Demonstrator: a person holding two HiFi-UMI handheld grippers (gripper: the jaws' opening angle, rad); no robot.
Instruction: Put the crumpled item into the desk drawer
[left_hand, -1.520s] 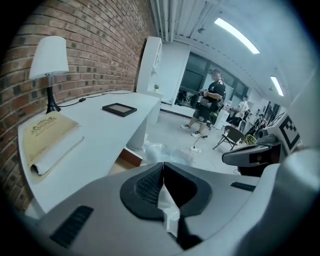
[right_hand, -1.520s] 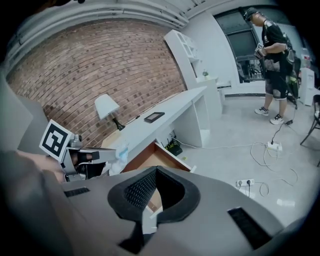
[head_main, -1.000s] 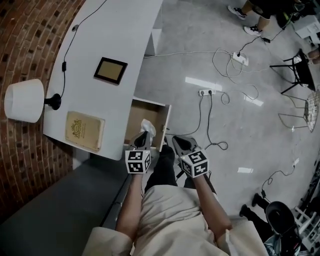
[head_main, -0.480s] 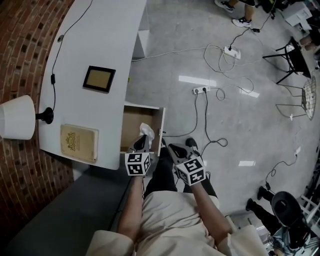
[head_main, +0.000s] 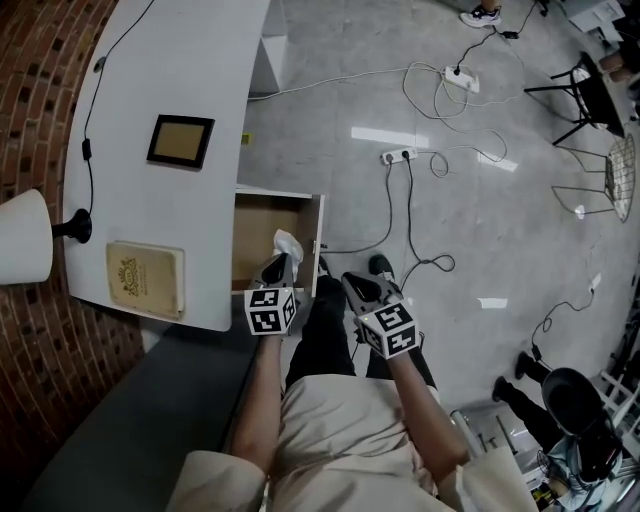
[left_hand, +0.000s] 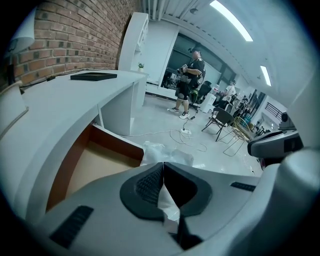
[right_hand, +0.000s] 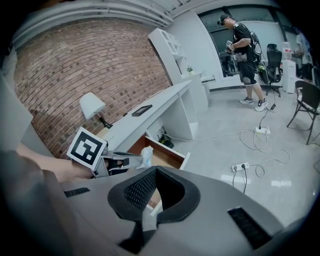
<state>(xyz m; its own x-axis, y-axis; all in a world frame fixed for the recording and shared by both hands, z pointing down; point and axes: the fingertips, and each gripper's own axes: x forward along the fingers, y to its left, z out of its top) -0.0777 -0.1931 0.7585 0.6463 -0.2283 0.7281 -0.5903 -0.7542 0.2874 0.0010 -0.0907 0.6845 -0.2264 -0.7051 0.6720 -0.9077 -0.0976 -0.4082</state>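
The crumpled white item (head_main: 287, 243) hangs over the near right corner of the open desk drawer (head_main: 256, 232). My left gripper (head_main: 279, 264) is shut on it; in the left gripper view the jaws (left_hand: 162, 165) meet with the white crumpled item (left_hand: 168, 202) pinched between the pads and bulging beyond the tips. The drawer's brown floor (left_hand: 95, 162) lies below and to the left. My right gripper (head_main: 353, 284) hovers beside the drawer over the person's legs, shut with nothing held (right_hand: 155, 170). The right gripper view shows the left gripper (right_hand: 114, 162) and the item (right_hand: 146, 155) above the drawer (right_hand: 162, 154).
On the white desk (head_main: 180, 70) lie a framed picture (head_main: 180, 141) and a tan book (head_main: 145, 281), with a lamp (head_main: 20, 236) at its left edge. Cables and power strips (head_main: 400, 156) trail over the grey floor. Chairs (head_main: 595, 90) and a standing person (right_hand: 245, 55) are far off.
The head view has drifted, so desk and drawer sit further left. My left gripper still holds the item over the drawer's near right corner; the right gripper has barely moved.
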